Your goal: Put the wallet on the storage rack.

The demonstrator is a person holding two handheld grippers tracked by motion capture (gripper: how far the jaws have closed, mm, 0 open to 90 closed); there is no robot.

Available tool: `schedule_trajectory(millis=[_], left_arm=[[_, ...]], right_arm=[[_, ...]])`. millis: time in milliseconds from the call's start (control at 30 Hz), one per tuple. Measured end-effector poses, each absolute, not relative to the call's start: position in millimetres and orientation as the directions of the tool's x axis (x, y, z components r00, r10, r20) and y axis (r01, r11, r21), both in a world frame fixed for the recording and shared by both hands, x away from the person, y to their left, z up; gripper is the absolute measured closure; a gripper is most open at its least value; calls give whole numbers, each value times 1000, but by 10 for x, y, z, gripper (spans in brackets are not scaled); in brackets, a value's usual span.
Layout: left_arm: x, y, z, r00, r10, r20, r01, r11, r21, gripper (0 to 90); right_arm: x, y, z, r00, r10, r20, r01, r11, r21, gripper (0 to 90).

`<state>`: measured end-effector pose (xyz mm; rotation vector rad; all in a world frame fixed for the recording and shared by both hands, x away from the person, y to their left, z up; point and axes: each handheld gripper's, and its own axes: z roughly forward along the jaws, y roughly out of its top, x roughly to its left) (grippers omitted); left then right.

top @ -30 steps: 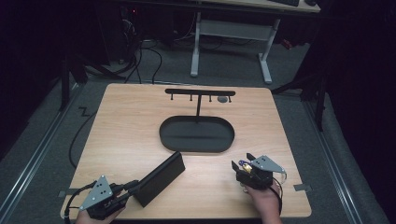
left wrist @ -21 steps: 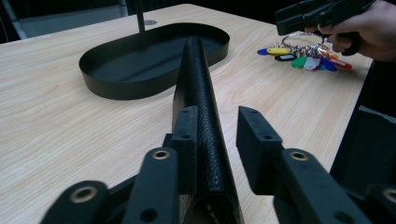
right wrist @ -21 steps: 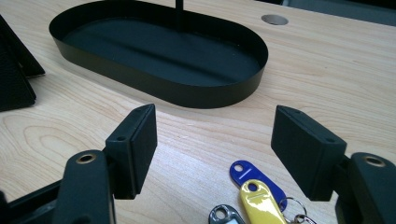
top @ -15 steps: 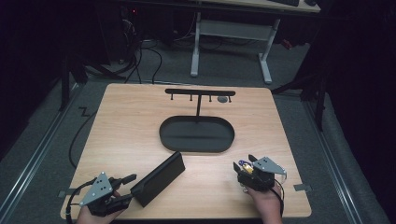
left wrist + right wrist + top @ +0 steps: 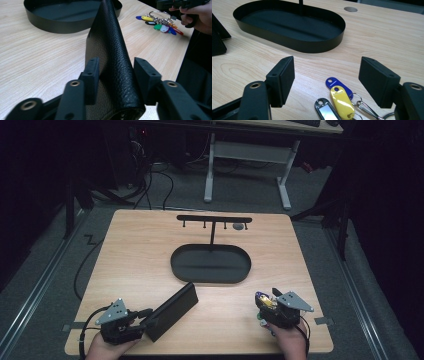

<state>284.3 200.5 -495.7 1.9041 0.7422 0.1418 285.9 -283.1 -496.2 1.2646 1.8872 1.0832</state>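
Observation:
A black leather wallet point(image 5: 170, 312) lies slanted on the table's near left part. My left gripper point(image 5: 145, 320) holds its near end. In the left gripper view the wallet point(image 5: 110, 50) runs away from me as a ridge, and my left gripper point(image 5: 116, 72) has just been closing, with both pads now against the wallet's sides. A bunch of keys with coloured tags point(image 5: 265, 301) lies at the near right under my right gripper point(image 5: 261, 307). In the right gripper view that gripper point(image 5: 327, 72) stands open and wide, and the yellow tag point(image 5: 342, 100) and blue tag point(image 5: 337, 83) lie on the wood between its jaws.
A black oval tray point(image 5: 175, 265) sits mid-table, with a T-shaped hook stand point(image 5: 214, 218) rising from its far side. A round cable hole point(image 5: 239, 226) is near the far edge. Bare wood lies between wallet and keys. The table's front edge is right by both hands.
Half a second ago the left gripper's jaws stood spread and a little back from the wallet's end. Now they are closed in on it. The wallet and the right gripper have kept their places.

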Motion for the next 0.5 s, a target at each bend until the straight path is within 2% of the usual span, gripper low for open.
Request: schedule_trajectory(millis=[33,100,167,333,500], left_arm=[[2851,2009,-4956,801,553,-230,432,-267,862,594],[2863,2016,-4947,796,565,-218,425,-263,866,675],[2875,2012,-4933,805,560,-194,408,-287,867,713],[2886,1961,-4916,800,579,-158,385,-292,875,733],[2928,1927,-4898,800,578,-163,378,-272,885,735]], right_arm=[[2859,-2831,-4962,-354,934,-47,431,207,878,289],[2832,-2852,-4963,-348,936,-49,433,207,877,286],[2815,-2874,-4970,-340,939,-47,435,202,877,280],[2776,-2905,-4984,-333,942,-39,443,193,876,254],[2730,-2936,-5005,-321,947,-32,447,181,876,232]])
